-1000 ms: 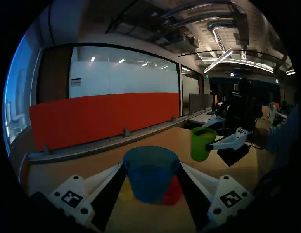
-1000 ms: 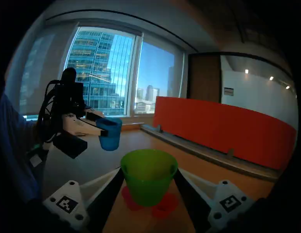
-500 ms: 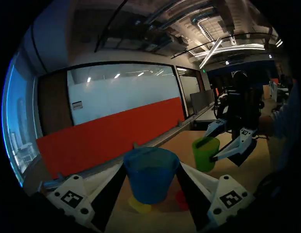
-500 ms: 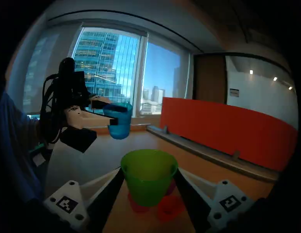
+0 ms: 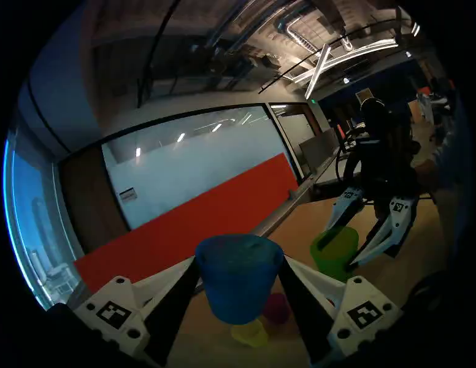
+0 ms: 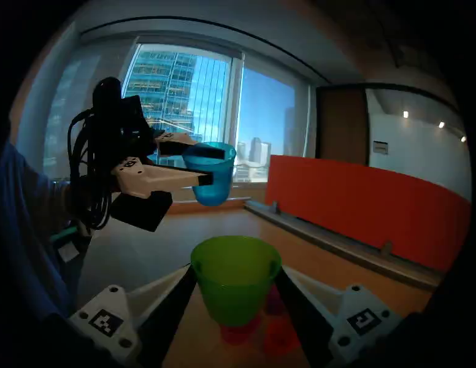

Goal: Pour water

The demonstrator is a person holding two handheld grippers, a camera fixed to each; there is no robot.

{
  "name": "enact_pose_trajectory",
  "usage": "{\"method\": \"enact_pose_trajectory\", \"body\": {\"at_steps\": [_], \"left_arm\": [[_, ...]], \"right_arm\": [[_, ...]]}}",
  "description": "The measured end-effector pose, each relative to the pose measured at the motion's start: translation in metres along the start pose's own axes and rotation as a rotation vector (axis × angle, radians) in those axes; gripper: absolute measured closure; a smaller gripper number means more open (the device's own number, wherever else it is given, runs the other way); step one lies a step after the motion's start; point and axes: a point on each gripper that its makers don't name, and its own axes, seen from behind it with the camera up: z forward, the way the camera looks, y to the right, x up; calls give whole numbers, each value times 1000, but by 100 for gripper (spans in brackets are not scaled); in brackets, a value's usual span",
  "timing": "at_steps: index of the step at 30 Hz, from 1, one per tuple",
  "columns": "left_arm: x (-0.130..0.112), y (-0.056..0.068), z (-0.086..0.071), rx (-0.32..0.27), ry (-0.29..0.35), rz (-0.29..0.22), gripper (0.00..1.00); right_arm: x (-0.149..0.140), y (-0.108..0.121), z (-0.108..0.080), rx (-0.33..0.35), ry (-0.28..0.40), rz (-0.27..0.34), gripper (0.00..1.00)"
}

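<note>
My left gripper (image 5: 238,282) is shut on a blue cup (image 5: 238,276), held in the air above the wooden table (image 5: 299,227). The right gripper view has the same blue cup (image 6: 210,172) tilted, up and to the left of the green cup. My right gripper (image 6: 235,285) is shut on a green cup (image 6: 235,277), held upright over the table (image 6: 195,236). In the left gripper view the green cup (image 5: 335,252) sits lower right, between the right gripper's fingers (image 5: 385,236). I cannot make out water in either cup.
Small yellow (image 5: 251,333) and magenta (image 5: 276,306) cups stand on the table below the blue cup. Red cups (image 6: 272,328) lie under the green one. An orange partition (image 6: 360,202) runs along the table's far edge. A person's sleeve (image 6: 20,245) is at left.
The left gripper has lifted the blue cup higher and tilted it, moving it closer above the green cup. The green cup has stayed about level.
</note>
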Motion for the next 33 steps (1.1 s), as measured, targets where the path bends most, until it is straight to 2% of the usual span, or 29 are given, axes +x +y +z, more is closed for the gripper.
{"method": "enact_pose_trajectory", "body": {"at_steps": [11, 20, 33], "left_arm": [[18, -4, 2, 9, 11, 100, 14], [33, -3, 4, 10, 18, 199, 14], [44, 1, 6, 23, 12, 329, 14]], "right_arm": [[-2, -16, 16, 40, 3, 3, 9], [-2, -28, 28, 69, 6, 7, 9], [3, -36, 32, 91, 16, 5, 9]]}}
